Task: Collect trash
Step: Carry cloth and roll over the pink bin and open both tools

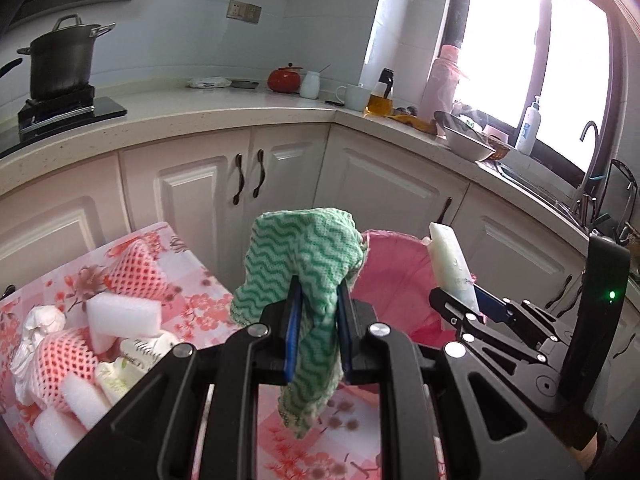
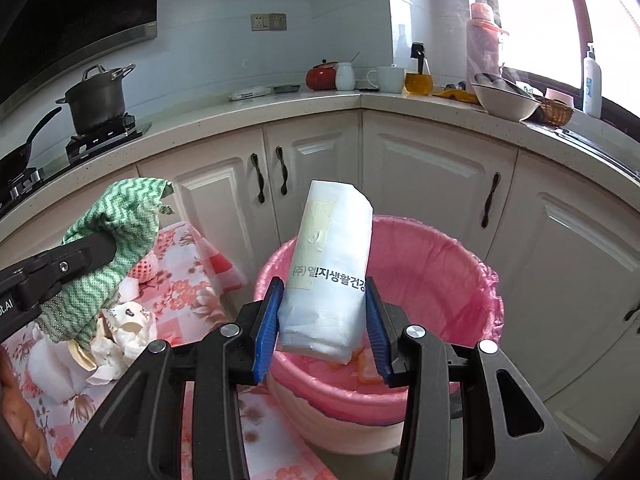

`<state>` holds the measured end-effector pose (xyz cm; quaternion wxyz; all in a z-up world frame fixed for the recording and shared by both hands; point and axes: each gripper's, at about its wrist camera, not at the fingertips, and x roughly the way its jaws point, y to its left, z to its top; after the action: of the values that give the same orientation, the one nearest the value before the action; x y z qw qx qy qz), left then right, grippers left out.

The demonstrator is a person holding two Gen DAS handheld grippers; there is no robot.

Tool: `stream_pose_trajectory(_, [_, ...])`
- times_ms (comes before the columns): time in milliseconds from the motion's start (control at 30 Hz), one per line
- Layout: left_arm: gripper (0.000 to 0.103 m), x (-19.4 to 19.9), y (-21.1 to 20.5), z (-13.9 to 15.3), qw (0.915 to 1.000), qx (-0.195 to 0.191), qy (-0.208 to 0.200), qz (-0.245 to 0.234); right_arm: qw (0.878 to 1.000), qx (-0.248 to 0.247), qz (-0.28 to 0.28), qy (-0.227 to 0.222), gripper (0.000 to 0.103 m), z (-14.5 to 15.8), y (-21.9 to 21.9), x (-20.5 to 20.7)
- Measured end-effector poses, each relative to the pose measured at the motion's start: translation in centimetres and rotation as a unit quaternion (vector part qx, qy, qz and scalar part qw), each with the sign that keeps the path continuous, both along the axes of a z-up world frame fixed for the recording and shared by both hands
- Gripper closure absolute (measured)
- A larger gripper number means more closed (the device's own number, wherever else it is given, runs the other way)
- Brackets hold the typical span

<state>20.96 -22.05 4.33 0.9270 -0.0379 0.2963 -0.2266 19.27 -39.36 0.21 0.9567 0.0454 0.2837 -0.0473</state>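
**A:** What is in each gripper, and where is the bin?

**B:** The left gripper [image 1: 316, 320] is clamped on a green wave-patterned cloth [image 1: 304, 256]; the cloth bunches above the fingertips and a tail hangs below them. The right gripper [image 2: 324, 320] grips a white wrapped tube [image 2: 332, 272] between its blue pads [image 2: 266, 320]. The tube stands tilted above the fingertips. The pink-lined trash bin [image 2: 460, 264] sits directly beyond and beneath the right fingers. From the left fingers it lies ahead and to the right.

**A:** What remains on the table?

**B:** To the left of the left fingers, on the floral tablecloth [image 1: 192, 300], lie white foam blocks [image 1: 124, 316], pink fruit netting [image 1: 136, 272] and crumpled paper [image 1: 40, 320].

**A:** How should the drop go?

**B:** In my judgement, carry each item over the bin's opening before letting go. The tube looks nearly placed. The cloth needs to travel further right, and its hanging tail should clear the rim first.
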Motion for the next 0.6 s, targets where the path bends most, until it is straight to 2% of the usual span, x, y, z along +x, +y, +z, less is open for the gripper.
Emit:
stream_pose_trajectory(267, [0.087,2.3,-4.8,-0.2,0.9991,-0.01,0.008,-0.04,1.0,-0.004,-0.015,0.002,0.064,-0.4,-3.3,1.5])
stream_pose_trajectory(600, [0.087,3.9,-7.7,-1.1,0.9965,-0.031,0.028,-0.072,1.0,0.002,-0.029,-0.001,0.063,-0.7,-5.1,1.9])
